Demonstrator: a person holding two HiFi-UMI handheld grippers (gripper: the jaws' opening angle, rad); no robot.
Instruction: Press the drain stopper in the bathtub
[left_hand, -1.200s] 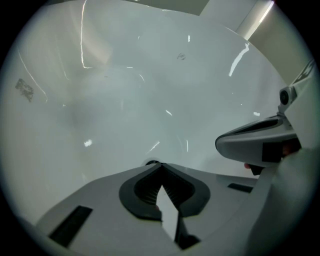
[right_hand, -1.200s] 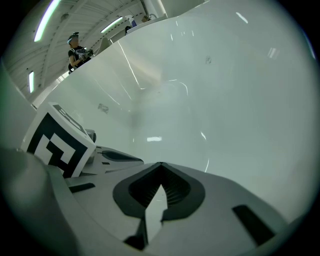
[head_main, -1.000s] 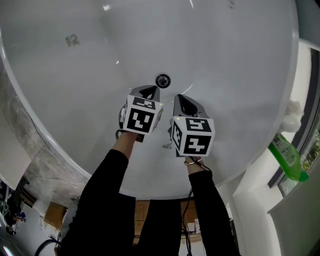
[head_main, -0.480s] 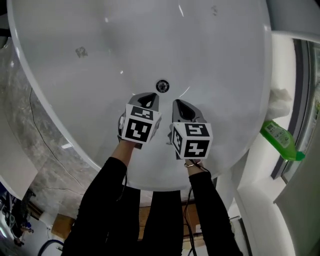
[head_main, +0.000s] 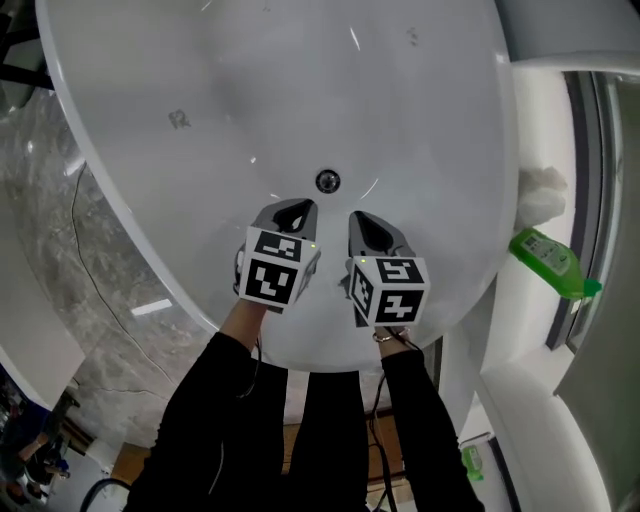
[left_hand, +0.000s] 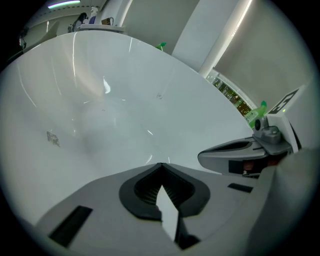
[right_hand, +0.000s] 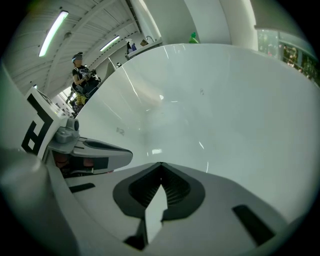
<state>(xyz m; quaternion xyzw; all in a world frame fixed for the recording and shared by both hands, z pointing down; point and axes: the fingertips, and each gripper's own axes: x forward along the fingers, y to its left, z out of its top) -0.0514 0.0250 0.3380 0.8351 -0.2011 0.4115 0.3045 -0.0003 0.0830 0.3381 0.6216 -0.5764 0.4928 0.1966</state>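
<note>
The white oval bathtub (head_main: 200, 70) fills the head view. Its round dark drain stopper (head_main: 327, 181) sits on the tub floor near the middle. My left gripper (head_main: 297, 207) hovers just short of the stopper, a little to its left, and is shut with nothing between its jaws. My right gripper (head_main: 361, 218) is beside it, just short and right of the stopper, also shut and empty. In the left gripper view the shut left gripper (left_hand: 160, 165) points at bare tub wall. The right gripper (right_hand: 161, 164) sees the same. The stopper does not show in either gripper view.
A green bottle (head_main: 545, 262) and a white lump (head_main: 543, 192) lie on the white ledge right of the tub. Grey marble floor (head_main: 90, 250) lies to the left. A person (right_hand: 81, 77) stands far off beyond the tub rim.
The head view has pulled back, so the tub looks smaller and more floor shows. Both grippers stay shut side by side, with slightly more gap to the stopper.
</note>
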